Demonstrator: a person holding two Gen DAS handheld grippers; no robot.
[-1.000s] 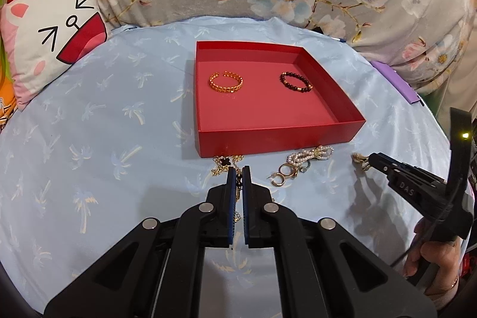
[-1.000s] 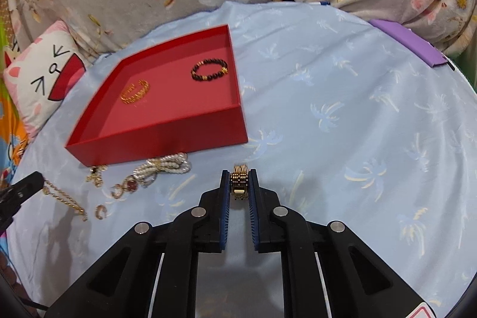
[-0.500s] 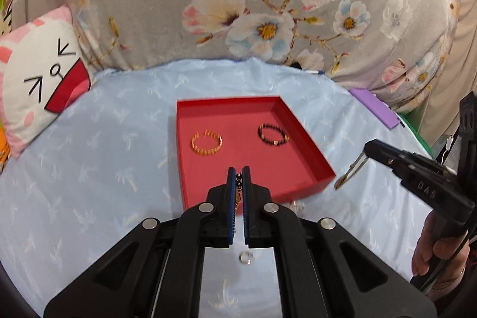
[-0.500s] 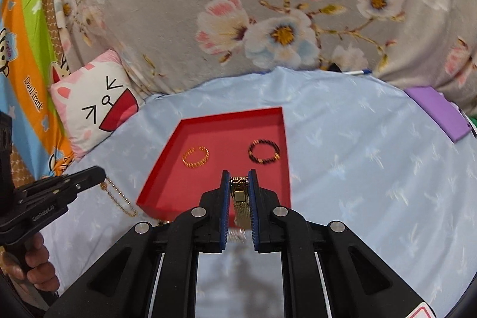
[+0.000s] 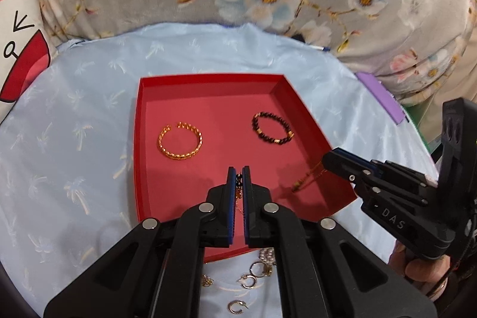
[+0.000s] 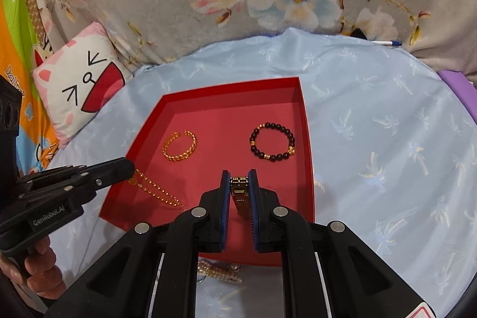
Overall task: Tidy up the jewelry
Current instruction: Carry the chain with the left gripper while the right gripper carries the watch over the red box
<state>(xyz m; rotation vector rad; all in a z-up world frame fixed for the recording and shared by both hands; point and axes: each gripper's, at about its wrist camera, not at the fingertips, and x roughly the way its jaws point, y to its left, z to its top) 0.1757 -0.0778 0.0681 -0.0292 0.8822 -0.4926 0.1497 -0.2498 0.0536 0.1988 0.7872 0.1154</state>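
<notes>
In the left wrist view, the left gripper [image 5: 238,178] is clenched on a thin gold chain necklace [image 5: 238,192] above the near half of the red tray [image 5: 140,157], presumably so it can be lowered in clear of the gold bangle [image 5: 180,140] and dark beaded bracelet [image 5: 272,128] lying toward the tray's far side; earrings [image 5: 253,279] and pearls [image 5: 266,254] are left on the blue cloth [image 5: 74,157] just before the tray's near wall. In the right wrist view, the right gripper [image 6: 240,184] is clamped on a gold link watch band [image 6: 240,192] held above the tray's near right part, apart from both bracelets, while the necklace is seen trailing from the left gripper onto the tray's near left floor.
</notes>
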